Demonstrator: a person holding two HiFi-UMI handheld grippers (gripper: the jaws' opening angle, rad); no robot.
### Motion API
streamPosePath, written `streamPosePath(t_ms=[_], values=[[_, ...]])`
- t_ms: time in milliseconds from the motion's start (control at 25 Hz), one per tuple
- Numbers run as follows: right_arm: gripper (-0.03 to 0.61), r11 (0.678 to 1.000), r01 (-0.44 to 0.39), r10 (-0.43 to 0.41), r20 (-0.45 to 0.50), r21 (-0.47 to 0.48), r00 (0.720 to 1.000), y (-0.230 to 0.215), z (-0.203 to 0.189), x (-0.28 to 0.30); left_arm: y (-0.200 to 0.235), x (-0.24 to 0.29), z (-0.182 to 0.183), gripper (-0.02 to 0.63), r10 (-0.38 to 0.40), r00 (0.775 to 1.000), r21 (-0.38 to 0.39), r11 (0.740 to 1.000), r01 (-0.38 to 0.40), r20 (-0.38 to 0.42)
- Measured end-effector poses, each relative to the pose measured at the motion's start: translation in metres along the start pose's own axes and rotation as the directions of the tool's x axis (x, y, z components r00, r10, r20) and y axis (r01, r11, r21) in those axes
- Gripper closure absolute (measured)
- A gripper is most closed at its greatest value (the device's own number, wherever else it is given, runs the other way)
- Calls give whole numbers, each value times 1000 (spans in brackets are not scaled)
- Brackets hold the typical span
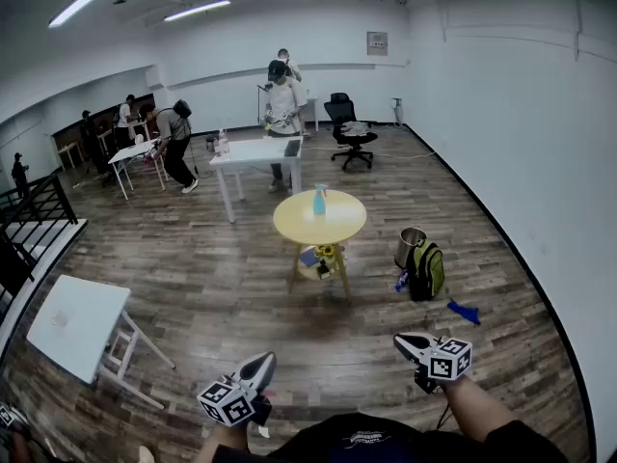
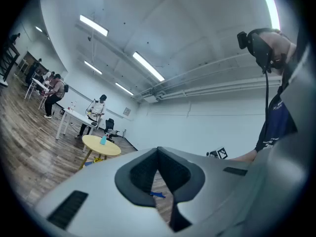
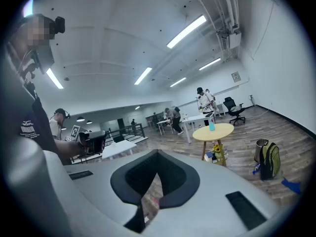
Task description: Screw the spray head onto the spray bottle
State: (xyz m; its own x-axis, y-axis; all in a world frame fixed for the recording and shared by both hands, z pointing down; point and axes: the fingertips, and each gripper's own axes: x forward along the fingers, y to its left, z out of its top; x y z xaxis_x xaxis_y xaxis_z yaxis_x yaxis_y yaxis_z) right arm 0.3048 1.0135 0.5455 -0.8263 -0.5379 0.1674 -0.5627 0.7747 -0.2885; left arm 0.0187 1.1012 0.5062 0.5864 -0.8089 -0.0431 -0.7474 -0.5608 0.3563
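Here, left gripper (image 1: 263, 362) level, right gripper (image 1: 406, 341) seemingly dipped

I see my right gripper (image 3: 157, 158) with its jaws pressed together and nothing between them. Beyond them stands the round yellow surface (image 3: 224, 131), a blue spray bottle (image 3: 212, 126) upright on it. Right of that surface sit a metal bin (image 3: 260, 149) and a green backpack (image 3: 271, 161), side by side; sunflowers (image 3: 217, 149) show beneath it.
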Motion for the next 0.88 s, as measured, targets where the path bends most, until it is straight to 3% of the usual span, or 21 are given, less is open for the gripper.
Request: streamPosePath(t_ms=[880], values=[[568, 1000, 25, -25, -34, -7, 999, -5, 2, 25, 20, -1, 4, 598, -7, 1000, -28, 1000, 7, 1]])
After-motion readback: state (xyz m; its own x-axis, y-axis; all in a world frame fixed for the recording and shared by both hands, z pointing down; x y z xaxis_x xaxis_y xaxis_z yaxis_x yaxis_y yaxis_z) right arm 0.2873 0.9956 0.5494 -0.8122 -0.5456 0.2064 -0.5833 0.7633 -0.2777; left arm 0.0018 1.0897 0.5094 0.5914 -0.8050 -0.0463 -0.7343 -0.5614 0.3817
